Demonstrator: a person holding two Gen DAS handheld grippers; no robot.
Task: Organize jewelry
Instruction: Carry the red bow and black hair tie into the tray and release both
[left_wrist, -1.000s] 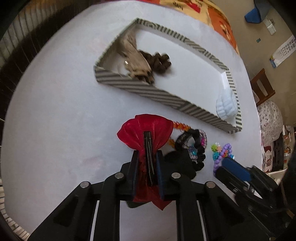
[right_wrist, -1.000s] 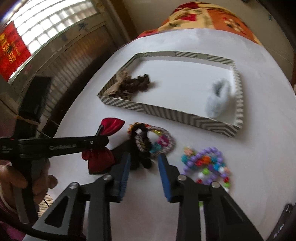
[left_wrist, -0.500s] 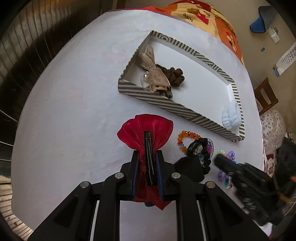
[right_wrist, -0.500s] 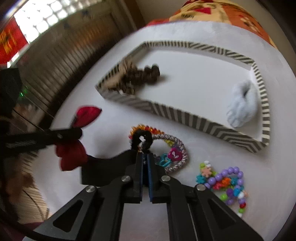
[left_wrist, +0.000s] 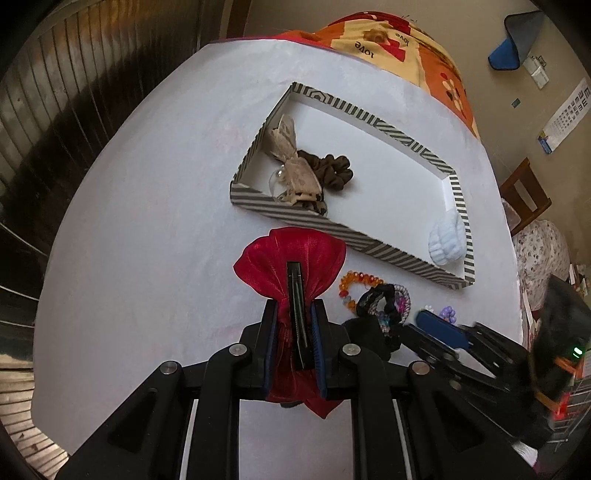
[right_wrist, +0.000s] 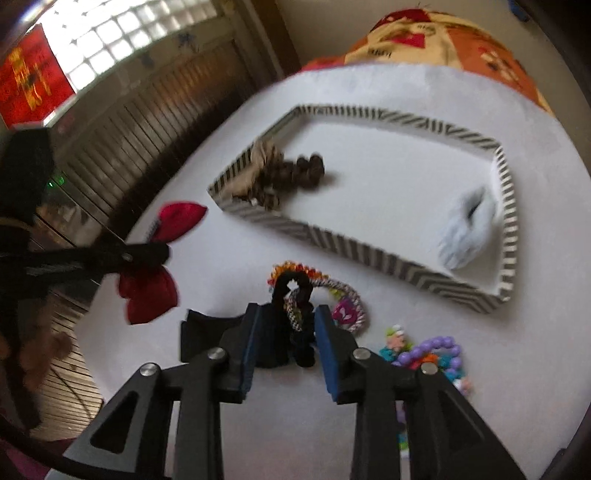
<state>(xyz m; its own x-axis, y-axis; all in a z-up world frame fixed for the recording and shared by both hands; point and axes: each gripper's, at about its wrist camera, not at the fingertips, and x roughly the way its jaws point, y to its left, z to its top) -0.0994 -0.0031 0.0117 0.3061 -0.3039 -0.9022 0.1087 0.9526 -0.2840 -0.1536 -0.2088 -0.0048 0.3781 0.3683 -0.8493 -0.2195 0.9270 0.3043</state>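
White tabletop (left_wrist: 155, 206) carries a striped tray (left_wrist: 295, 216) holding a brown scrunchie (left_wrist: 328, 170), a tan bow (left_wrist: 291, 166) and a pale blue scrunchie (left_wrist: 447, 240). Left tool (left_wrist: 295, 343) is clamped on the red bow clip (left_wrist: 291, 254), held above the tabletop near the tray's front wall. Right tool (right_wrist: 284, 347) jaws are opening, straddling a black scrunchie (right_wrist: 295, 295) lying on the braided bracelet (right_wrist: 347, 295); purple bead bracelet (right_wrist: 432, 350) lies just beside.

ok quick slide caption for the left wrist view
Left gripper shut on a red bow clip, short of the striped tray holding scrunchies.
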